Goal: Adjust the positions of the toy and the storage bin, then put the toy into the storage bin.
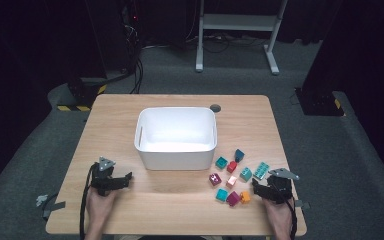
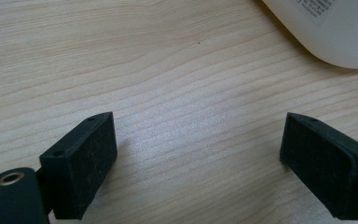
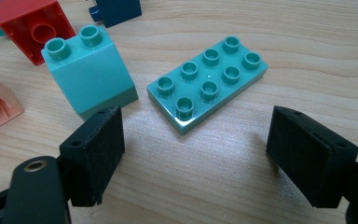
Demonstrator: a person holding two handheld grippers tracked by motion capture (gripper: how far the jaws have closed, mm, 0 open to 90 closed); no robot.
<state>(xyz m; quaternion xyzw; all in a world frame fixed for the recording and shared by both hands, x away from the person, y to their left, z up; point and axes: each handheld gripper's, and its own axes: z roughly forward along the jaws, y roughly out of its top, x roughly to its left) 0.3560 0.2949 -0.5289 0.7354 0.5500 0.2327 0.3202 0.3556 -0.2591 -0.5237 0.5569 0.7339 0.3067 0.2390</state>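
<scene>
Right gripper point(image 3: 193, 154) faces flat teal plate point(image 3: 208, 83) studs.

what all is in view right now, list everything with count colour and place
table: 1, light wood, centre of the high view
bin: 1, white, open top, middle of the table
flat plate brick: 1, teal, eight studs, lying ahead of the right gripper's jaws
tall brick: 1, teal, two studs, just left of the plate in the right gripper view
other bricks: about eight, teal, red, magenta, pink, orange, dark blue, loose cluster right of the bin
white frame: 1, on the floor beyond the table
left gripper: 1, black, open over bare wood, left of the bin
right gripper: 1, black, open, beside the bricks
hands: 2, at the near table edge
</scene>
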